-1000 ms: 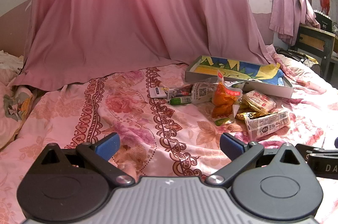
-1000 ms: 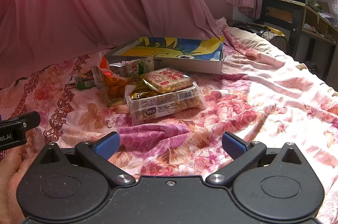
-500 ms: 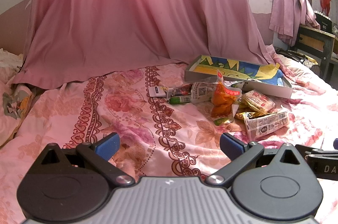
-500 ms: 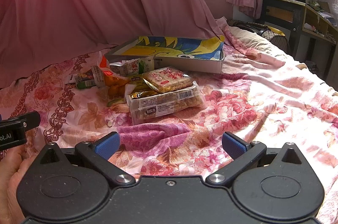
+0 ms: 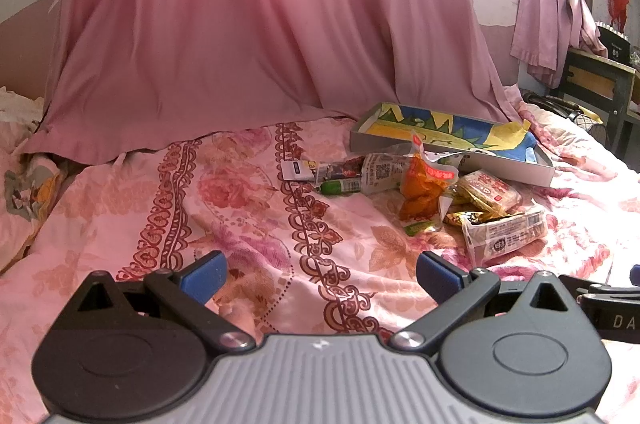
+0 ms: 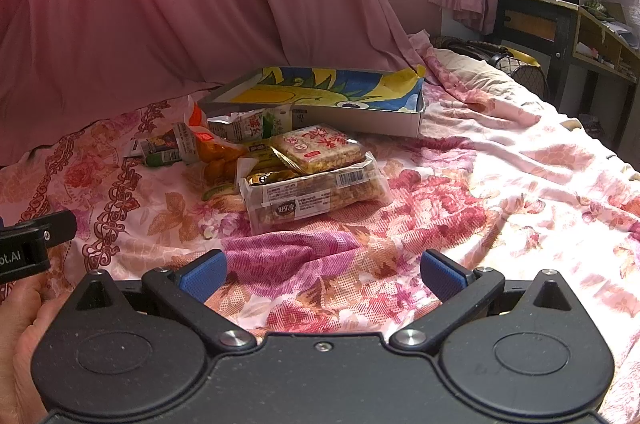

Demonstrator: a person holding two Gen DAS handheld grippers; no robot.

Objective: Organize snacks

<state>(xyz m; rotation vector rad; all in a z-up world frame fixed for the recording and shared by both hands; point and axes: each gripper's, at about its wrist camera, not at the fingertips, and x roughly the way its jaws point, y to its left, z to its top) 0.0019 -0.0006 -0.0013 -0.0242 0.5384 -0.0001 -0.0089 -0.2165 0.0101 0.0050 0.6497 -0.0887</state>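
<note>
Left wrist view. Left gripper [image 5: 320, 274] wide open, blue pads far apart, nothing held. Ahead and to the right, a messy heap of small crinkly snack packets [image 5: 432, 190] lying on the pink flowery bed sheet [image 5: 240, 224]. Just behind the heap, a flat open cardboard box with a blue and yellow picture inside [image 5: 452, 128], empty as far as can be seen.

Right wrist view. Right gripper [image 6: 323, 274] wide open too, empty. Nearest in the heap, a long clear packet of brown bars [image 6: 316, 196], with a square see-through packet of puffed rice cake [image 6: 318, 150] leaning on top and a soft orange bag [image 6: 214, 152] to the left. Probably light, thin and slippery; cakes likely to crack if squeezed hard. Best pinched at a sealed end. Soft, wrinkly bed underneath, so packets may sink when pushed. Big pink curtain [image 6: 160, 4] behind, dark wooden desk [image 6: 560, 20] far right.
</note>
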